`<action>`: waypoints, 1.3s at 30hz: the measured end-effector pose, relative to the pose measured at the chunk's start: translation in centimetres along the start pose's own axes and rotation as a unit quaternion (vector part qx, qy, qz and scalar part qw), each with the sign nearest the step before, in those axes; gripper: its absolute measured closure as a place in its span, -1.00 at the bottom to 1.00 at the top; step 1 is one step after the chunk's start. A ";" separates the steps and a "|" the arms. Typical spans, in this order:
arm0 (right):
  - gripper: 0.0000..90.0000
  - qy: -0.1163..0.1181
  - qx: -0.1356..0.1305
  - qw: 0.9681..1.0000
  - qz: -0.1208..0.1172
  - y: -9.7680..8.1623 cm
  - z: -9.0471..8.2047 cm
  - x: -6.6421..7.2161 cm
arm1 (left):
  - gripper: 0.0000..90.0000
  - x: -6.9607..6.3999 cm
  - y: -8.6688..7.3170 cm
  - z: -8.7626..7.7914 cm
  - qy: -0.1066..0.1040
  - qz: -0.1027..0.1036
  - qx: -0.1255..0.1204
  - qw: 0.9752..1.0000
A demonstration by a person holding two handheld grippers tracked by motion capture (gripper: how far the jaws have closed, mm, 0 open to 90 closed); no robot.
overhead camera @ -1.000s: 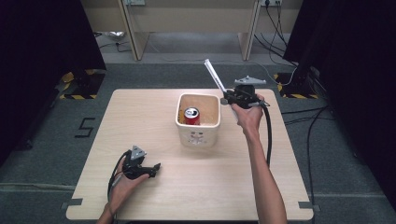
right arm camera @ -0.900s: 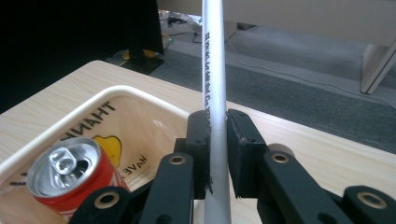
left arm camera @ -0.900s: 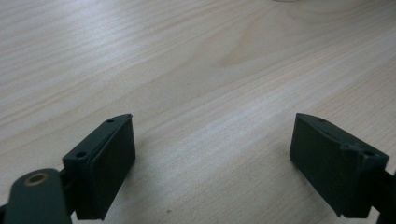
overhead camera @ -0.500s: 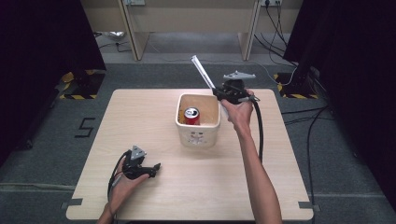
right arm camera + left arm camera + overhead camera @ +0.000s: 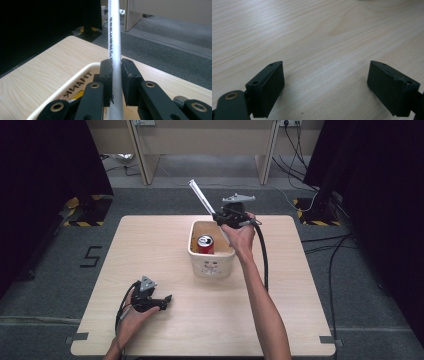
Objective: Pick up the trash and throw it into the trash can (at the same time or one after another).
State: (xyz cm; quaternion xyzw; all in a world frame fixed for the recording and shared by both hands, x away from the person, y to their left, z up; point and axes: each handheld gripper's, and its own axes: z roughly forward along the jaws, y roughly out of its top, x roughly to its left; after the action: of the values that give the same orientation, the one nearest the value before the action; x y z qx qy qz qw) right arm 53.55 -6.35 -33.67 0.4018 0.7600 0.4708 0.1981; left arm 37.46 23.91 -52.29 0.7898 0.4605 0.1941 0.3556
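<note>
A white tube [image 5: 201, 196] with black print is clamped in my right gripper [image 5: 218, 216], which hangs over the far rim of a cream bin [image 5: 212, 264]. In the right gripper view both pads press the tube [image 5: 114, 32], and the bin's rim [image 5: 75, 78] lies just below. A red can [image 5: 205, 244] stands inside the bin. My left gripper [image 5: 161, 303] rests low on the table at the near left, jaws wide apart with only bare wood between them; its fingers [image 5: 268, 87] frame the tabletop in the left gripper view.
The light wooden table [image 5: 150, 245] stands on grey carpet. Desk legs [image 5: 140, 150] stand beyond the far edge, and cables [image 5: 320, 245] run across the floor at right. The right gripper's cable [image 5: 263, 255] hangs along the forearm.
My right gripper has carried the tube leftward, from beside the bin's far right corner to above its far rim. The left gripper has stayed put.
</note>
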 end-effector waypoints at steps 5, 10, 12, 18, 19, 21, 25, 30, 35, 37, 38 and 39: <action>0.77 -0.001 0.011 1.000 0.000 -0.2 1.4 0.3 | -0.70 0.0 0.0 0.0 0.000 0.000 0.000 1.000; 0.77 0.001 0.026 1.000 0.000 -0.5 2.4 0.5 | -0.70 0.0 0.0 0.0 0.000 0.001 0.001 1.000; 0.77 0.000 0.033 0.999 -0.002 -0.7 2.6 0.5 | -0.70 0.0 0.0 0.0 0.000 0.001 0.001 1.000; 0.76 -0.005 0.051 0.999 -0.001 -1.2 3.2 0.5 | -0.70 0.0 0.0 0.0 -0.001 0.002 0.002 1.000; 0.76 -0.006 0.054 0.998 -0.003 -1.4 3.3 0.5 | -0.70 0.0 0.0 0.0 0.000 0.002 0.002 1.000; 0.76 -0.005 0.063 0.998 -0.002 -1.6 3.5 0.6 | -0.70 0.0 0.0 0.0 -0.001 0.001 0.002 1.000; 0.76 -0.004 0.073 0.997 -0.010 -1.6 3.6 0.7 | -0.70 0.0 0.0 0.0 -0.001 0.001 0.002 1.000; 0.74 -0.006 0.093 0.996 -0.009 -1.8 3.6 0.8 | -0.70 0.0 0.0 0.0 0.000 0.000 0.000 1.000; 0.66 -0.003 0.101 0.995 -0.009 -1.8 3.5 0.8 | -0.70 0.0 0.0 0.0 -0.001 0.000 0.000 1.000; 0.59 -0.003 0.101 0.995 -0.008 -1.7 3.4 0.8 | -0.70 0.0 0.0 0.0 0.000 0.000 0.000 1.000; 0.57 -0.004 0.100 0.995 -0.007 -1.7 3.3 0.8 | -0.70 0.0 0.0 0.0 0.000 0.000 0.000 1.000; 0.55 -0.005 0.098 0.995 -0.009 -1.7 3.2 0.8 | -0.70 0.0 0.0 0.0 0.000 0.000 0.001 1.000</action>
State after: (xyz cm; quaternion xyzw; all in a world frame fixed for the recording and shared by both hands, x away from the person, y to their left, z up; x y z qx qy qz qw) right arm 54.54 -4.31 -36.60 0.4149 0.8052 0.3900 0.1653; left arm 37.46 23.92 -52.28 0.7901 0.4604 0.1935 0.3554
